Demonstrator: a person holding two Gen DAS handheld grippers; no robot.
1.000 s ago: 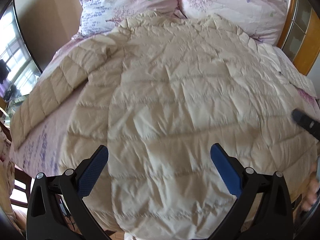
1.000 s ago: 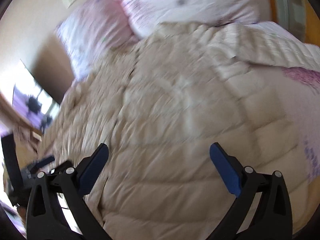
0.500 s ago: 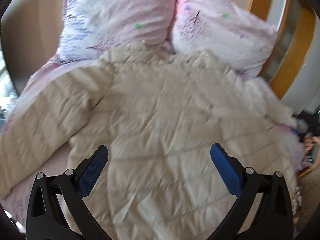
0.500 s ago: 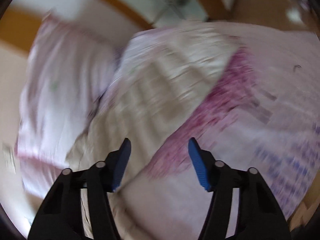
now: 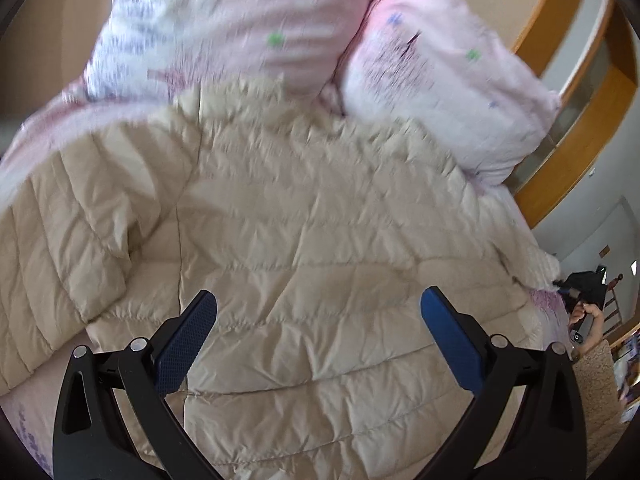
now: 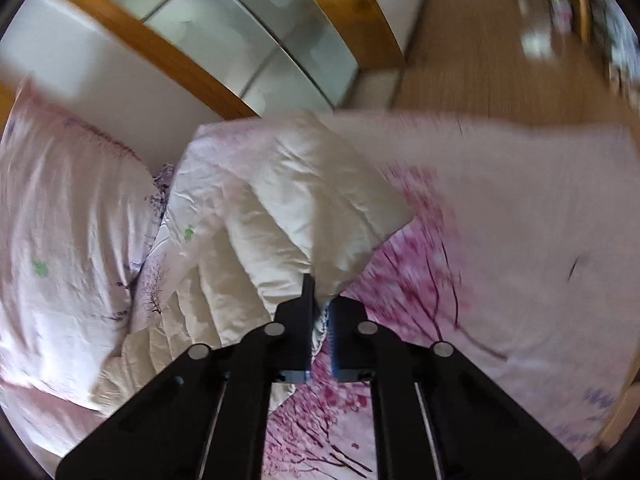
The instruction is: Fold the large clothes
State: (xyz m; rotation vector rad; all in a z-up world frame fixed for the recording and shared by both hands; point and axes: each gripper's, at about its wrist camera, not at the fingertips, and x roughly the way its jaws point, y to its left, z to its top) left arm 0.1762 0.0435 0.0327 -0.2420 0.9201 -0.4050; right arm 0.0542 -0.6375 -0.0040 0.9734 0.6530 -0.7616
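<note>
Cream quilted puffer jacket (image 5: 320, 260) on pink floral bedsheet (image 6: 520, 240), hem cut off; right gripper (image 6: 320, 312) clamps blurred sleeve cuff (image 6: 320, 236), left gripper (image 5: 316, 332) wide, empty.

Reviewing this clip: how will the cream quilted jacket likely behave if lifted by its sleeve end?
Probably floppy: the quilted jacket lies creased and slumped across the bed. Its puffy panels suggest it is light for its bulk. The sleeve, pinched in the right tongs, would likely trail and drag the body after it.
</note>
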